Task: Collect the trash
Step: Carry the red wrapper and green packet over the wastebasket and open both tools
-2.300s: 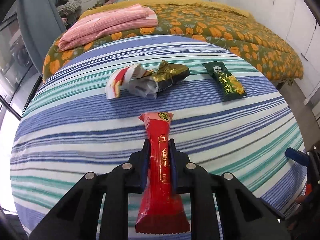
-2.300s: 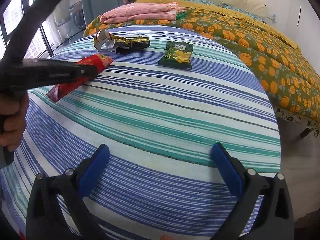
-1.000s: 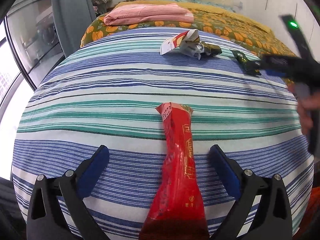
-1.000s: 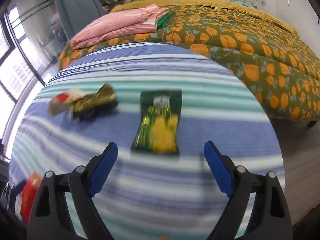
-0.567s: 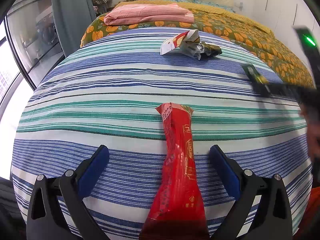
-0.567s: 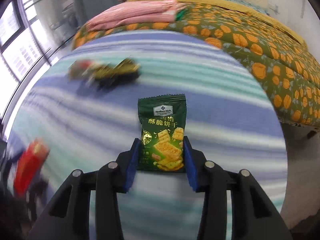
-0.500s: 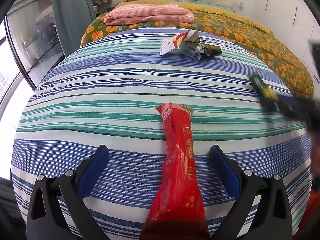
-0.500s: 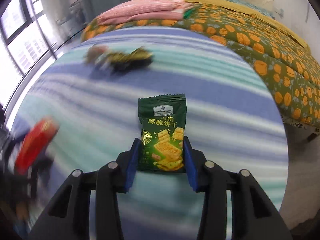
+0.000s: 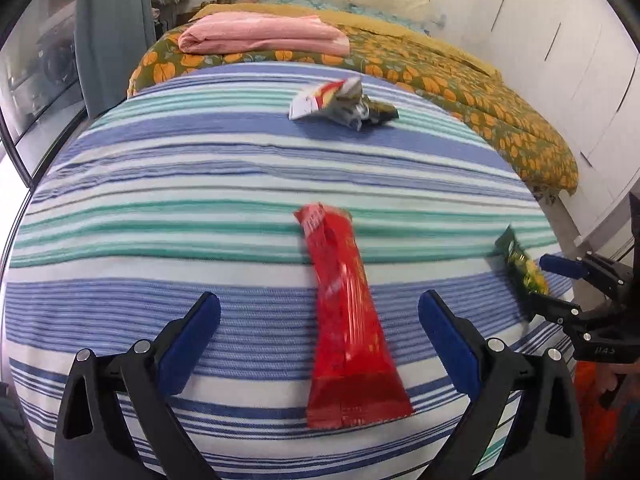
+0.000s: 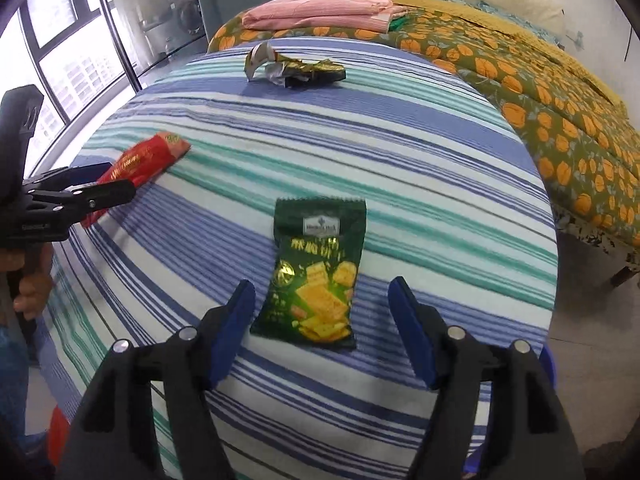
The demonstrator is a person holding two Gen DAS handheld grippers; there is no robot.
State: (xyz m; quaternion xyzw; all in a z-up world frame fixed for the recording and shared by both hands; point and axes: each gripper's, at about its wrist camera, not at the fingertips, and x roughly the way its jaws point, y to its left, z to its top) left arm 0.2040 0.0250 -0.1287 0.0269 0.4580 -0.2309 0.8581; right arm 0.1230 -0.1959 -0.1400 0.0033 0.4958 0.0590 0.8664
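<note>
A long red wrapper (image 9: 347,312) lies on the striped cloth between the open jaws of my left gripper (image 9: 320,330); it also shows in the right wrist view (image 10: 138,166). A green cracker packet (image 10: 316,268) lies flat on the cloth between the open jaws of my right gripper (image 10: 322,314); it shows at the right edge of the left wrist view (image 9: 522,266). A crumpled heap of white, red and gold wrappers (image 9: 344,100) lies at the far side of the cloth, also in the right wrist view (image 10: 294,65). Neither gripper holds anything.
The striped blue, teal and white cloth (image 9: 200,208) covers a rounded surface with edges near both grippers. Behind is a bed with an orange-leaf quilt (image 10: 540,80) and folded pink bedding (image 9: 260,34). A window (image 10: 60,52) is at the left.
My right gripper carried the green packet toward the near edge, then opened and let it lie on the cloth. The left gripper stayed open and shifted slightly over the red wrapper.
</note>
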